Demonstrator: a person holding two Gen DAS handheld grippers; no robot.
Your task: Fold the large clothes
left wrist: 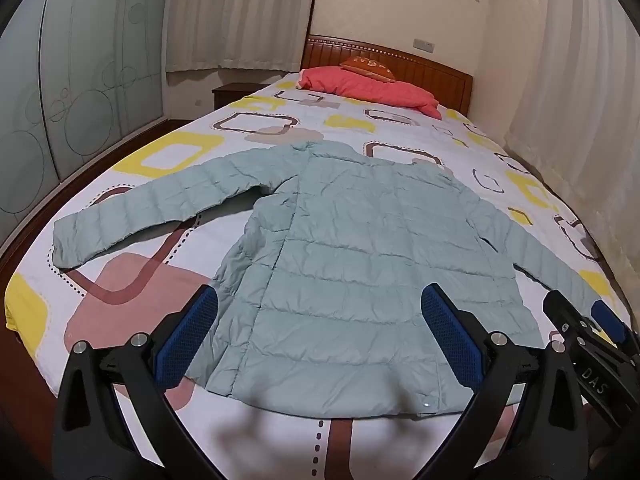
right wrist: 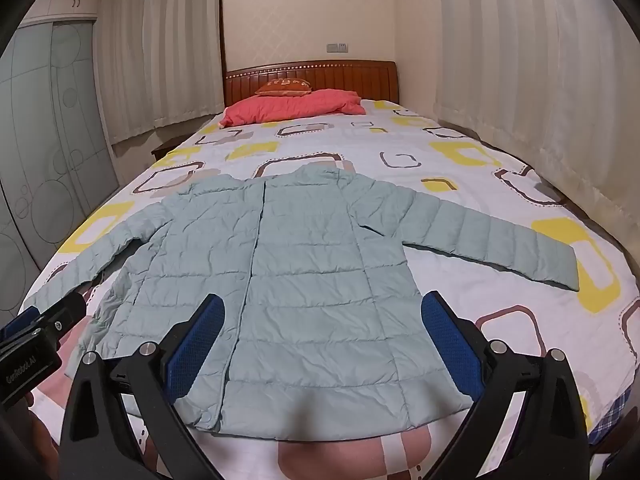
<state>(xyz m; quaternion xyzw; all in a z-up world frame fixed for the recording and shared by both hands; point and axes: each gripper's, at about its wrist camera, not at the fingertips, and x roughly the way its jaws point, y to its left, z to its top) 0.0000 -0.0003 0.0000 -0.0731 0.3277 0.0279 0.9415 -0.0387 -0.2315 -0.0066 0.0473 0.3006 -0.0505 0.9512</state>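
Two grippers hover above the near end of the bed [left wrist: 360, 128], both with jaws spread wide and nothing between the blue pads. The left gripper [left wrist: 320, 338] hangs over the near hem of the pale green quilted jacket [left wrist: 352, 248], its fingers [left wrist: 188, 340] clear of the fabric as far as the view shows. The right gripper [right wrist: 322, 340] is likewise held apart, empty, above the same hem, angled downward. The jacket lies flat and unfolded on the patterned sheet [right wrist: 460, 152], collar toward the far headboard [right wrist: 312, 76], one sleeve stretched out to the left, the other to the right. A coral pillow [right wrist: 296, 110] rests at the far end.
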